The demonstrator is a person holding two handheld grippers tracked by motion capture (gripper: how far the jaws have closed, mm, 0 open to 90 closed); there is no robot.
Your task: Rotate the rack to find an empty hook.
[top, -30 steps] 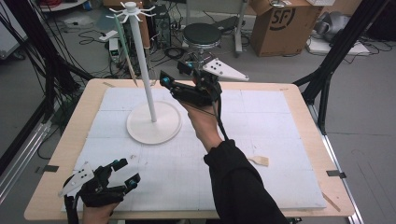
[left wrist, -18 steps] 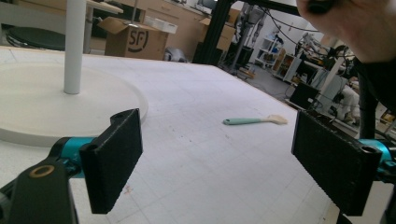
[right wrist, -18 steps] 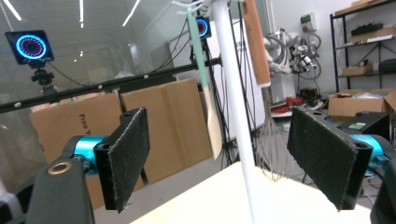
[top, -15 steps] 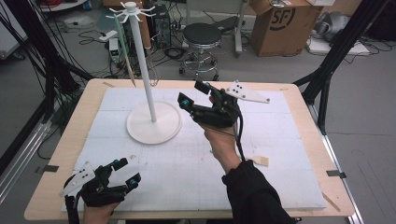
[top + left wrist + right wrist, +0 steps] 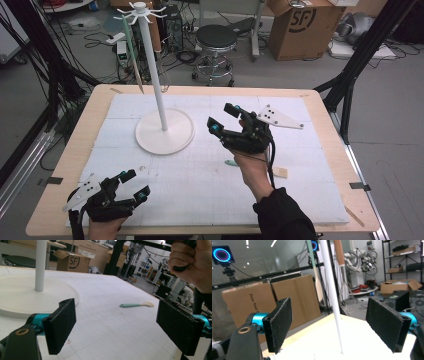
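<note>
Presently, entries by item:

Right gripper (image 5: 223,118): held up over the middle of the white mat (image 5: 210,180), to the right of the stand, its jaws turned toward the stand's pole. The jaws have just been opening and now stand spread wide with nothing between the pads. In the right gripper view the white pole (image 5: 331,290) rises in the gap between the two black pads, farther off and touching neither.

Left gripper (image 5: 135,183): low at the near left corner of the mat, jaws spread, nothing between them. The left gripper view looks across the mat through its open jaws toward the spatula, with the stand's base at the left.

Stand (image 5: 164,131): white, a round base on the mat left of centre, a thin upright pole with short hooks at the top. A long green-handled utensil (image 5: 131,52) hangs from one hook on the left side; a wire whisk (image 5: 163,80) hangs close by the pole, faint against the floor.

Spatula (image 5: 136,305): small, green handle with a pale blade, lying flat on the mat just under the right hand (image 5: 251,167), well apart from the stand's base.

Small wooden piece (image 5: 279,172): flat on the mat just right of the right wrist.
</note>
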